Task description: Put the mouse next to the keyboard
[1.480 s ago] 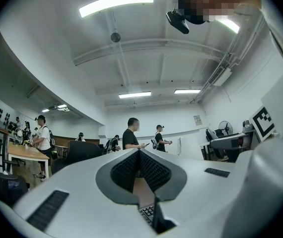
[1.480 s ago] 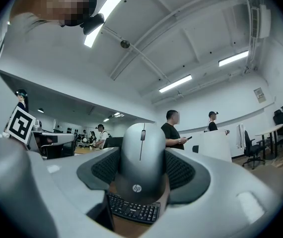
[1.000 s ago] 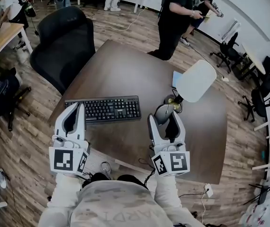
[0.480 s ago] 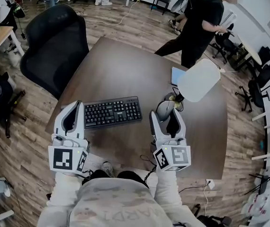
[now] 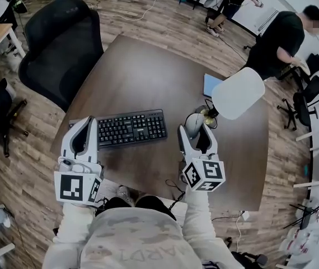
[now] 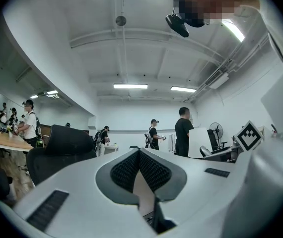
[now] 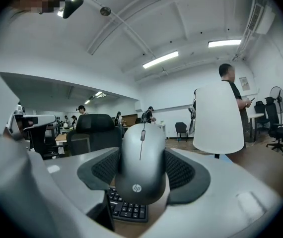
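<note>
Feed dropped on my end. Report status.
Left gripper shut, empty. Right gripper shut on mouse. Keyboard left of it, bare table between. Lamp close beside mouse.

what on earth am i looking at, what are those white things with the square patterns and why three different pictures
There is no robot here. A person holds a white tool in each hand, and each tool ends in two tongs. The patterned cubes are part of those tools. The wide picture comes from a camera on the person's head, looking steeply down. The other two come from a camera riding on each tool, looking along its tongs.

On the brown table are a black keyboard, a lamp with a white shade and a blue flat item. The right gripper has its tongs closed on a grey mouse, to the right of the keyboard. The left gripper has its tongs shut with nothing between them.
</note>
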`<state>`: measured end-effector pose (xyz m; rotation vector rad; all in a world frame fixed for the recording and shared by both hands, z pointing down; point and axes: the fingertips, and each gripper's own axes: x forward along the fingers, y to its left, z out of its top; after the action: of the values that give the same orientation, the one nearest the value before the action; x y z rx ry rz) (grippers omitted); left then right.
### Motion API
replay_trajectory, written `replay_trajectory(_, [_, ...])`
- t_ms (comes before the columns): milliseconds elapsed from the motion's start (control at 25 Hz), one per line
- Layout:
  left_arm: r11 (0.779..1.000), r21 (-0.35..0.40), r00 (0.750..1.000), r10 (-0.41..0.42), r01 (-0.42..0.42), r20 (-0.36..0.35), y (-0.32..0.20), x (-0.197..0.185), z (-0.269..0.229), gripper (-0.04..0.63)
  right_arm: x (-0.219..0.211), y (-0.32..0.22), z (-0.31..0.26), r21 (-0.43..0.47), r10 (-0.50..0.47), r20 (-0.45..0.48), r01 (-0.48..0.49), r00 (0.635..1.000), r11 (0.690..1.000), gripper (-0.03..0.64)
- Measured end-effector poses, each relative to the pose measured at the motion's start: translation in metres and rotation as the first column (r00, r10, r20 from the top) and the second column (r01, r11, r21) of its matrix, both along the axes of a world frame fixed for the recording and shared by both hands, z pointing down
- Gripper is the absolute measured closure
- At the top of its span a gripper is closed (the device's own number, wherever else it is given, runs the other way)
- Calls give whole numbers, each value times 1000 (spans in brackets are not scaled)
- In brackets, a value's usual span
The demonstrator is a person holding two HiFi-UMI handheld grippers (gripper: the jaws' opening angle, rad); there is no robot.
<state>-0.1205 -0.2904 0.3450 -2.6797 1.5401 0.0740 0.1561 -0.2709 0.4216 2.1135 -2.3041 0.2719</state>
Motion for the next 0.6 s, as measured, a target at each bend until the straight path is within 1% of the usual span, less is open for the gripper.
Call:
replay_trajectory(320, [998,-30,999,-54,53,-9,2,-2,8,589,14,-20,55,-161,-20,-12,18,1000,987,318])
replay_trajectory(600, [994,-50,996,-94,93,-6,1,-2,16,589,26,-38,103,-284,-43,-5,40,999,958,318])
